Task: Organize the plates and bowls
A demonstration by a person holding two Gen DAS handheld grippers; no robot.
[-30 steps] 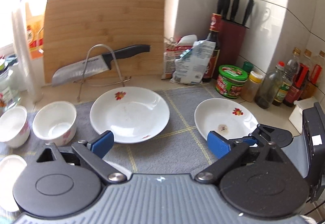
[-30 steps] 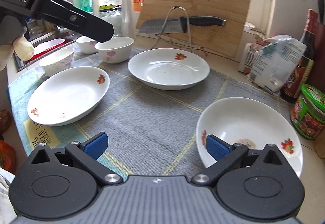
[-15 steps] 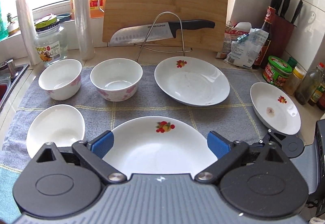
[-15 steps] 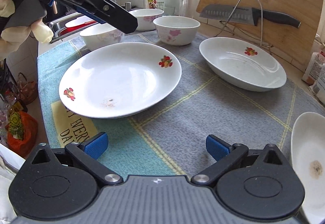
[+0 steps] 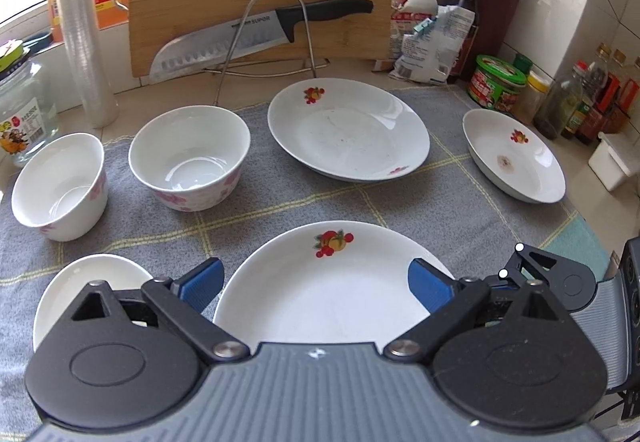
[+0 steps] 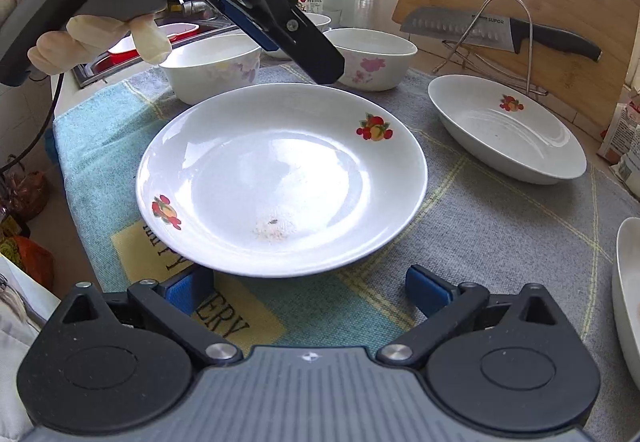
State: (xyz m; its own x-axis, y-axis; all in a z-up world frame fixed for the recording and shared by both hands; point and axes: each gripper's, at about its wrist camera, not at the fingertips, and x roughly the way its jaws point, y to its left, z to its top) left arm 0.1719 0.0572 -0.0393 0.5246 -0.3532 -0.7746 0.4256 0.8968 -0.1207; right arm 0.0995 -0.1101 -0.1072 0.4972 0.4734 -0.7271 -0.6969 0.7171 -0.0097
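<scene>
White plate (image 5: 332,290) lies on the grey cloth (image 5: 280,201), just beyond the left gripper (image 5: 316,282), jaws apart; the right gripper (image 6: 308,292), also spread, faces its near rim.

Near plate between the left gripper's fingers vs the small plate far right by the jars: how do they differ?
The near plate looks larger than the small plate, though it is also closer to the camera. The near plate lies fully on the mat, while the small plate sits at the mat's right edge. The small plate has a stain at its centre; the near plate's stain sits off-centre. Both are white with fruit prints.
</scene>
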